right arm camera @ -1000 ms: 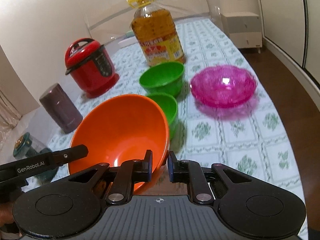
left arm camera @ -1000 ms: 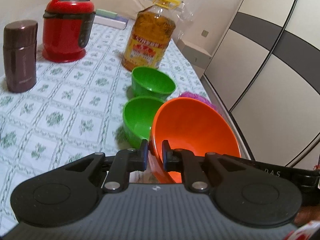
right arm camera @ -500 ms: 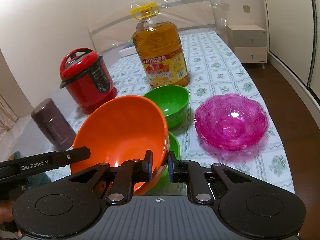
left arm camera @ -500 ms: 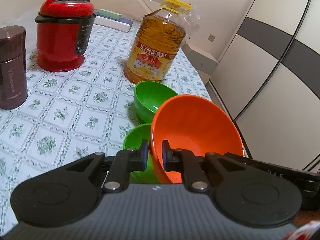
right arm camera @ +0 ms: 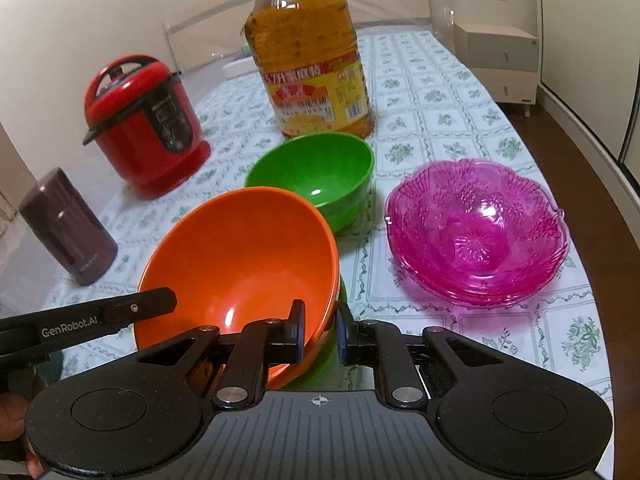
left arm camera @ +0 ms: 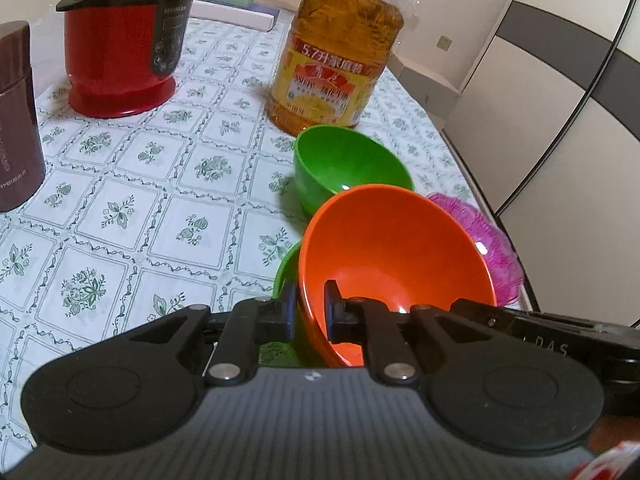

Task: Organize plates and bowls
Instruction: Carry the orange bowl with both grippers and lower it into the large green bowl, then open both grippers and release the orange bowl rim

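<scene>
We pinch the glossy orange plastic bowl (left arm camera: 396,256) by opposite rims, left gripper (left arm camera: 310,304) and right gripper (right arm camera: 320,330) both clamped, holding it tilted over a partly hidden green plastic bowl (left arm camera: 286,272) on the floral tablecloth (left arm camera: 132,200).

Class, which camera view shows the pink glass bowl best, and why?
The right wrist view: the pink glass bowl shows whole, rim and patterned inside unobstructed, on the tablecloth. In the left wrist view only a sliver of it shows behind the orange bowl.
</scene>
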Demonstrator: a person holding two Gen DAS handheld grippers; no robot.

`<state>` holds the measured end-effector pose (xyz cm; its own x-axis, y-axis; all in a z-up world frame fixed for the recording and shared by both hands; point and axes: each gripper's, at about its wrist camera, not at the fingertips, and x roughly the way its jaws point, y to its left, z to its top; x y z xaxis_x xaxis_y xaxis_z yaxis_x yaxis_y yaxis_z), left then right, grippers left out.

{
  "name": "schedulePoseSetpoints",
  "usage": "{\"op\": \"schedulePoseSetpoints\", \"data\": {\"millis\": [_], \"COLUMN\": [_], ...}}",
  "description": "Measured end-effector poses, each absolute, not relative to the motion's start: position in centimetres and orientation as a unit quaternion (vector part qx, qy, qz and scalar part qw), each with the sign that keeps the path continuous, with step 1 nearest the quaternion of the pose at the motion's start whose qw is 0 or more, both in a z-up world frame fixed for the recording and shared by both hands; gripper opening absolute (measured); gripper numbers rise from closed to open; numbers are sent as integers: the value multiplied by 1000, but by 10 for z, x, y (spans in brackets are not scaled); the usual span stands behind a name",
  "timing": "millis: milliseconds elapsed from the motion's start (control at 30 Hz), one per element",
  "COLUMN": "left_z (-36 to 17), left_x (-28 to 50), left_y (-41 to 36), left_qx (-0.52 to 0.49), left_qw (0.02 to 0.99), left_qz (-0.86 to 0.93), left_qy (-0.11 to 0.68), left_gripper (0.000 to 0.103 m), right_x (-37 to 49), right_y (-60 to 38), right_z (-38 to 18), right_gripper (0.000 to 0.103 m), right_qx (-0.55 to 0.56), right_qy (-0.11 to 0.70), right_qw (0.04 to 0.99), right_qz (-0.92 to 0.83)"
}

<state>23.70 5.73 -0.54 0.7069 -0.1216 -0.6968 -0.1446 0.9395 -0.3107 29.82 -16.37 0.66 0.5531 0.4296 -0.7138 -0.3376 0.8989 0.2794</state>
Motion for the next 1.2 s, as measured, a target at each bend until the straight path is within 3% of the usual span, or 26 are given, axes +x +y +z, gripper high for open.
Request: {"op": "schedulePoseSetpoints", "data": {"millis": [433,600,1200], "left_z": [-13,-10,-2], "left_x": [239,228,152], "left_y": [57,61,49], "left_qx": [-157,-171,-220], "left_qw": [909,911,908], "left_qz": [19,26,24], "left_qy": [385,373,357], "left_gripper": [16,18,22], "right_x": [301,299,223], "right_y": [-152,-164,-196], "right_z": [-8,-6,6], "right_gripper": [16,33,34], "right_qx": [8,32,99], "right_qy": [416,414,415], "right_qw": [883,886,883], "right_qz": [215,208,198]}}
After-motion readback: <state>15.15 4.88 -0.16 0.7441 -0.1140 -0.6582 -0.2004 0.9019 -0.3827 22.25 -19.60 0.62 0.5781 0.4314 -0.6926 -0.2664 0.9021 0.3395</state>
